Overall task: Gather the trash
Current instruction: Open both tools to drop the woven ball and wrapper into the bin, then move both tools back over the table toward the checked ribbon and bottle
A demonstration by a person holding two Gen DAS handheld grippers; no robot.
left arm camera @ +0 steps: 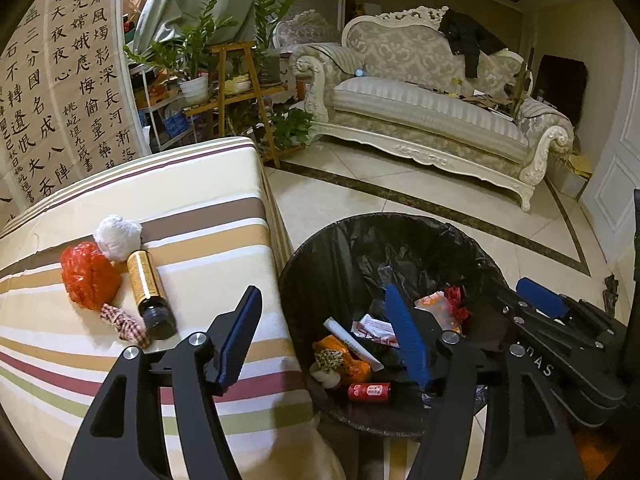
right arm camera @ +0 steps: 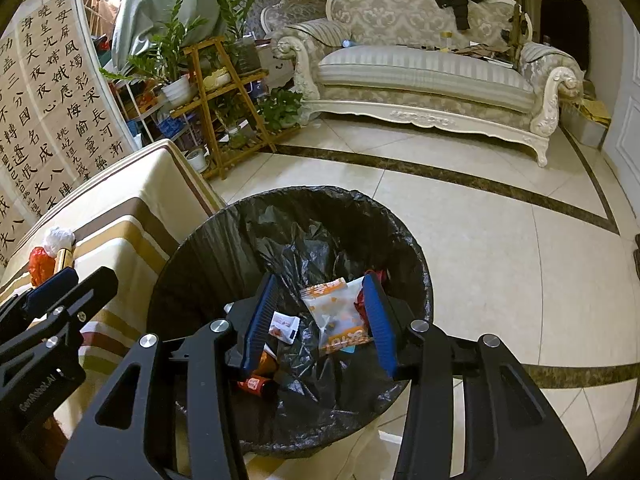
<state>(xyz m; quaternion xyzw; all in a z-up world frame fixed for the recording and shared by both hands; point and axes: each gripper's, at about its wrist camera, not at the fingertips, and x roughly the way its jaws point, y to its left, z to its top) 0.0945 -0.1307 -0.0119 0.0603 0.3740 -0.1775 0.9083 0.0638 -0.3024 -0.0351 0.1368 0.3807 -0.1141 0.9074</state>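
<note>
1. The right gripper (right arm camera: 320, 316) hung at the lower middle of its view with its jaws spread wide and nothing between them, directly over the bin (right arm camera: 416, 248). It probably stood there because that is where trash gets dropped.
2. The left gripper (left arm camera: 324, 340) was also released and empty. One finger lay over the table (left arm camera: 224, 184) at the lower left and the other over the bin's mouth, so it straddled the gap between the two, likely midway between source and target.
3. The bin stood on the floor touching or just beside the table edge, lined with one black bag, presumably so pieces need only a short carry.
4. Inside the bin, the left view showed roughly six pieces: a white-orange wrapper (right arm camera: 336, 316), a red-white packet (left arm camera: 374, 330), a white tube (left arm camera: 352, 342), an orange wrapper (left arm camera: 348, 358), a red can (left arm camera: 369, 392), and a red scrap (left arm camera: 456, 300). More may be hidden.
5. Four pieces were left on the table, clustered at the middle left of the left view and touching one another: a red wad (left arm camera: 90, 276), a white wad (left arm camera: 118, 236), a gold bottle (left arm camera: 150, 292) lying on its side, and a checked scrap (left arm camera: 126, 322).
6. By this count, the job looked a little over half done.
7. One sofa (left arm camera: 420, 116) stood in the upper right.
</note>
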